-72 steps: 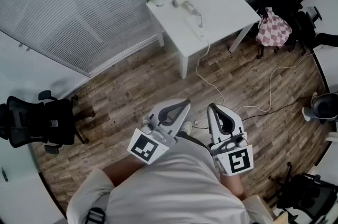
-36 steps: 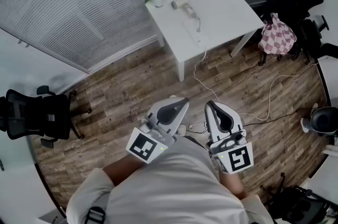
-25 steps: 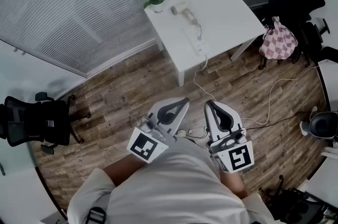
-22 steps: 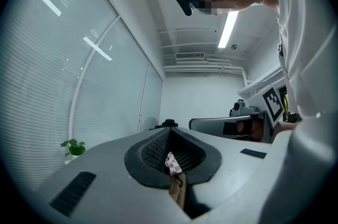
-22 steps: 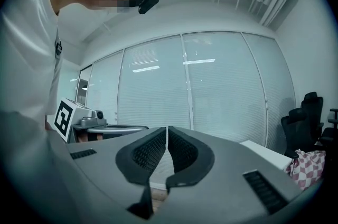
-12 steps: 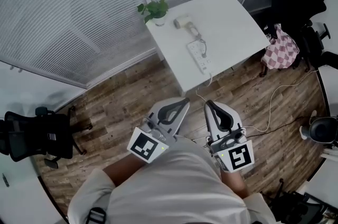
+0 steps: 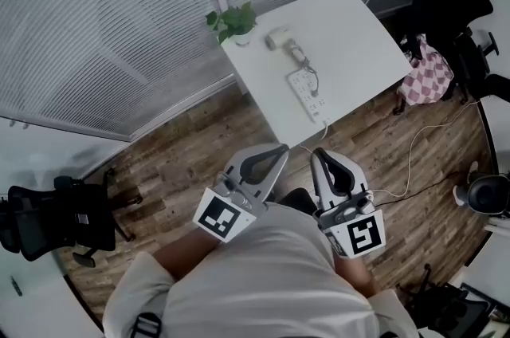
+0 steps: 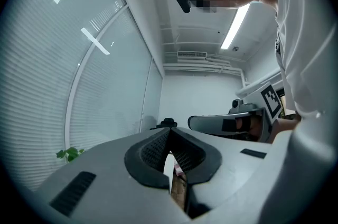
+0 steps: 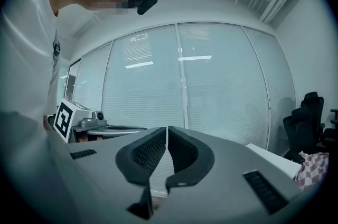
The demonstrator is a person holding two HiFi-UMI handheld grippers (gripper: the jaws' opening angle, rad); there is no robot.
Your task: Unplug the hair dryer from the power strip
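You have walked up to the counter. In the head view it has come steadily closer across the last few seconds, and its near edge now lies just beyond the tips of both tools. That puts you at the end of the approach, though the unplugging itself has not begun.

The left hand-held gripper and the right hand-held gripper are held level in front of your body, side by side. Each has its jaws pressed together with nothing between them, and neither touches anything on the counter.

The hair dryer lies toward the far side of the counter. The power strip lies just nearer you, and the dryer's short cord curls between the two. At this size you cannot make out which socket holds the plug. Judging by the layout, you will need to spread one pair of jaws before reaching for the plug, and steady the strip with the other.

Few containers are in sight. A small white pot at the counter's far left corner holds a leafy green plant. To the right a pink-and-white checked bag hangs by a dark chair, and its contents are hidden.
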